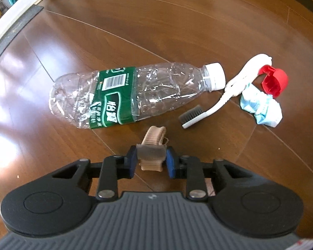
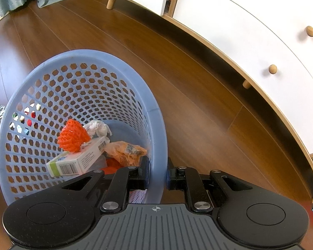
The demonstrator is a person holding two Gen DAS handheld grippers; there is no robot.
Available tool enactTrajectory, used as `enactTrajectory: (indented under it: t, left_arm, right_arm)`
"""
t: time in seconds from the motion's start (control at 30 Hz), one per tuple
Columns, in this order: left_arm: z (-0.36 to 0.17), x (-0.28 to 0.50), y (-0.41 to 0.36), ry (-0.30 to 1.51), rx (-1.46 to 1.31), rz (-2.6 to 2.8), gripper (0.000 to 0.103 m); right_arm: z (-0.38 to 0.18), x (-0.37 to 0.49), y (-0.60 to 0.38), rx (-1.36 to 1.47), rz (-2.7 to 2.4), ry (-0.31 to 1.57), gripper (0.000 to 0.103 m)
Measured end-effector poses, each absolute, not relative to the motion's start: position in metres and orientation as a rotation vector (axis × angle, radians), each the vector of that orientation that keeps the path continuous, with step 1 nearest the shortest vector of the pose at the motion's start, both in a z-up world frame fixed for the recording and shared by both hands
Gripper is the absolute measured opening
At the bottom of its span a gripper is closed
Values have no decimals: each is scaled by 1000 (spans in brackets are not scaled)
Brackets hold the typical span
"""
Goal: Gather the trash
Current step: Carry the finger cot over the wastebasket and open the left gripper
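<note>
Wood floor (image 1: 156, 20); crushed bottle (image 1: 133, 95), green label, barcode, Chinese characters.

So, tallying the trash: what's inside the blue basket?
Basket: orange net, white box, crumpled tissue, orange wrapper. Anything beneath them is covered.

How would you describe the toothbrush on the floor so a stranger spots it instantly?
Start at the crushed clear bottle lying on the wooden floor. Just beyond its white cap lies the toothbrush. It alone is long, thin and white, ending in dark grey bristles.
</note>
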State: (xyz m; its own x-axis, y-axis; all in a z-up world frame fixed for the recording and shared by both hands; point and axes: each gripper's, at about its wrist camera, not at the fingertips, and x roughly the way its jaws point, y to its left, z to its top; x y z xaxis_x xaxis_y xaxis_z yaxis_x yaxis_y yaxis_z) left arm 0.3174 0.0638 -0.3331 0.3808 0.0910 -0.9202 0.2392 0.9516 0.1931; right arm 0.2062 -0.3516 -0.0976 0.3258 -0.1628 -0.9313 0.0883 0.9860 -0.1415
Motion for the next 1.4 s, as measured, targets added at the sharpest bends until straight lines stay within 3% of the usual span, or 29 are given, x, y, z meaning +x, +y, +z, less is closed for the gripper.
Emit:
enactTrajectory:
  t: [0.3,0.7,0.97,1.4]
  left_arm:
    - [-241,286,37,1131,261,-165,24]
    - [-108,243,-89,1106,271,-497,24]
    - [-91,232,-142,1115,256,-657,24]
    - [-115,230,-190,1161,296,-649,27]
  right_arm:
    - [-97,207,-353,-62,-162,1223,12]
    - [-100,203,-353,-53,-165,1227,12]
    - [-97,202,-352,-56,-156,1224,12]
    - [-98,204,-355,-53,-146,1225,11]
